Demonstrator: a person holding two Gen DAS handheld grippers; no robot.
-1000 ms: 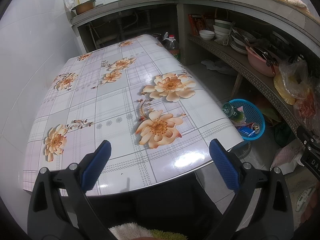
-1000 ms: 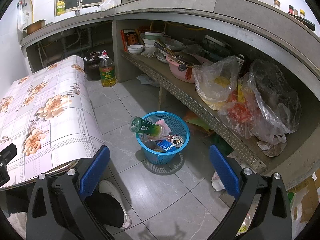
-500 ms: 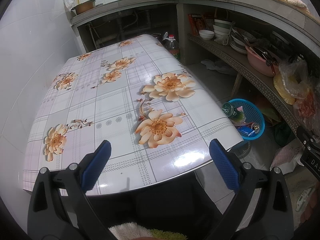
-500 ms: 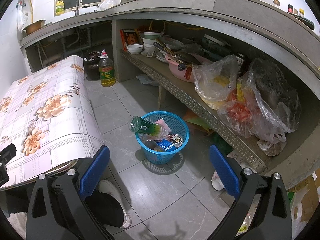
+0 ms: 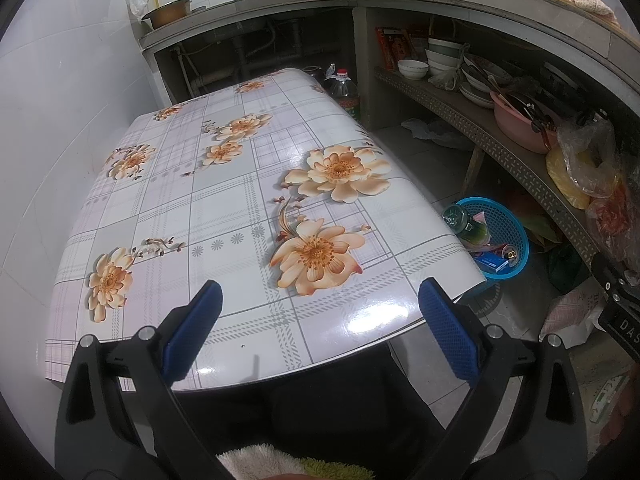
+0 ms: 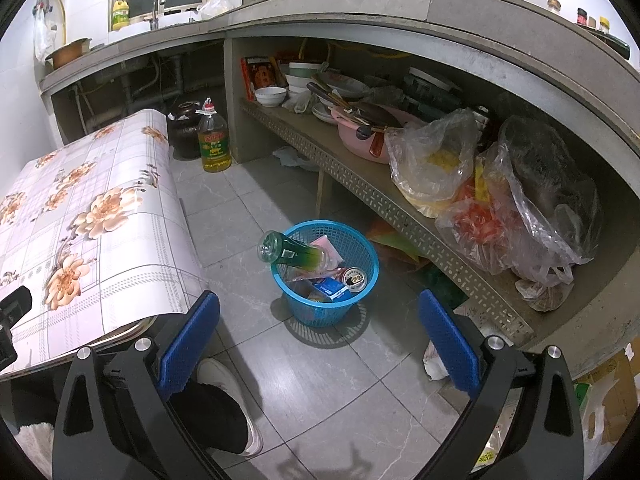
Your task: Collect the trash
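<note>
A blue plastic basket [image 6: 360, 256] stands on the grey tiled floor beside the table. In it lie a green glass bottle [image 6: 292, 255] leaning over the rim, a drinks can [image 6: 354, 279], a blue carton [image 6: 331, 290] and pink wrappers. The same basket [image 5: 516, 236] shows at the right of the left wrist view. My left gripper [image 5: 320, 330] hovers open over the near edge of the flowered table [image 5: 224, 208], holding nothing. Above the floor in front of the basket, my right gripper [image 6: 320, 340] is open and holds nothing.
A low shelf [image 6: 400, 208] under the concrete counter carries bowls, a pink basin [image 6: 360, 132] and plastic bags [image 6: 492, 188]. An oil bottle [image 6: 214, 142] and a dark jar stand on the floor behind the table. A person's shoe [image 6: 224, 380] is near the right gripper.
</note>
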